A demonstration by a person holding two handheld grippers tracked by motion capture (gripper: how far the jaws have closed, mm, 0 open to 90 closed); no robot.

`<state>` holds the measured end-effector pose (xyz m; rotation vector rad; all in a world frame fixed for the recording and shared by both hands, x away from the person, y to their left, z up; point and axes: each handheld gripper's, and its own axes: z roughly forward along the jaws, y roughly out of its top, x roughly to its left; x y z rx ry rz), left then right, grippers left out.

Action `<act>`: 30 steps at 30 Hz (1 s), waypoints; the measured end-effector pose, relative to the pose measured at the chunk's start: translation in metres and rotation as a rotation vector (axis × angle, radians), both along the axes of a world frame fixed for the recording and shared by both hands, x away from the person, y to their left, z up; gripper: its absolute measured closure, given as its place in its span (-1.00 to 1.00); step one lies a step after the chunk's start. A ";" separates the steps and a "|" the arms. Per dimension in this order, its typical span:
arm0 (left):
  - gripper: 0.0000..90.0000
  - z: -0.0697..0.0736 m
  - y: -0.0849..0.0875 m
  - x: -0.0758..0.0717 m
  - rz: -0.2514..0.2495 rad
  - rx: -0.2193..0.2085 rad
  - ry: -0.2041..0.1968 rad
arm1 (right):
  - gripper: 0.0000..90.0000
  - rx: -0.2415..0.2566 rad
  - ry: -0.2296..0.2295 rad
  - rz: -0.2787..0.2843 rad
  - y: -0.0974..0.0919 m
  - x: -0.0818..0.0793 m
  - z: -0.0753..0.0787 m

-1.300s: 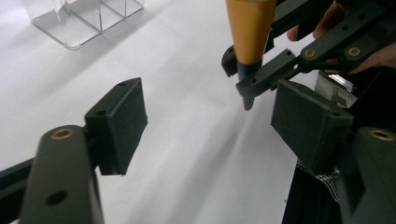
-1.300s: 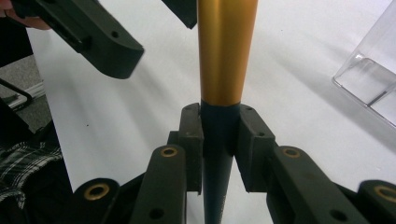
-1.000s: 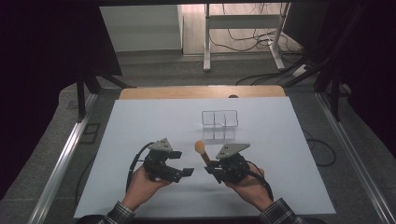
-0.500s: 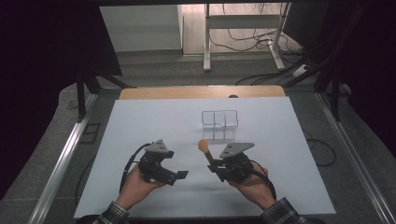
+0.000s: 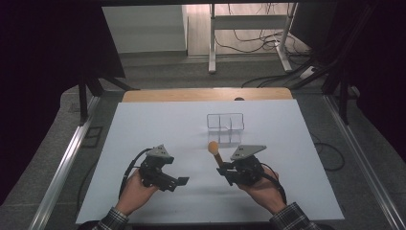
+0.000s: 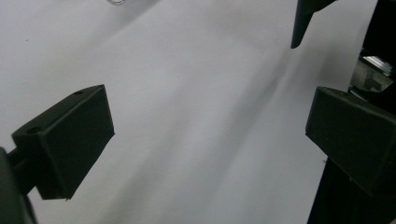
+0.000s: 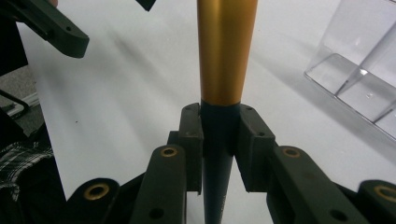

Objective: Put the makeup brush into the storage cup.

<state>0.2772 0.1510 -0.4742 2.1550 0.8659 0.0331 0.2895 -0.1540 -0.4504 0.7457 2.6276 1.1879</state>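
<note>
Right tool [image 5: 224,168] clamped on orange-handled brush [image 5: 214,151], left tool [image 5: 178,182] jaws just opened wide, empty, clear organizer [image 5: 225,122] beyond

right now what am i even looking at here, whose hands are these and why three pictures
A person sits at a white table and holds a hand tool with two black jaws in each hand; no robot arm is involved. The high view looks down from above. The other two pictures come from small cameras riding on each tool, looking along its jaws.

The right gripper is shut on a pen with a gold upper part and a dark lower part, seen close up in its own view. The left gripper has just been opening and has nothing between its pads. A clear plastic tray with compartments stands farther back on the table.
</note>
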 end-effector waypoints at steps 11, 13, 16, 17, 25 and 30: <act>-1.00 -0.009 0.006 0.001 -0.020 0.039 -0.037 | 0.63 -0.004 -0.005 -0.013 -0.005 0.001 0.001; -1.00 -0.009 0.008 0.001 -0.026 0.045 -0.046 | 0.63 -0.002 -0.007 -0.016 -0.007 0.002 0.001; -1.00 -0.008 0.012 0.001 -0.034 0.036 -0.059 | 0.63 -0.001 -0.010 -0.018 -0.008 0.002 0.002; -1.00 -0.008 0.012 0.000 -0.029 0.023 -0.060 | 0.63 -0.002 -0.009 -0.019 -0.009 0.002 0.002; -1.00 -0.008 0.021 -0.002 -0.019 0.038 -0.080 | 0.63 0.000 -0.011 -0.035 -0.014 0.004 0.003; -1.00 -0.009 0.026 -0.004 -0.015 0.039 -0.096 | 0.63 0.002 -0.013 -0.042 -0.017 0.006 0.004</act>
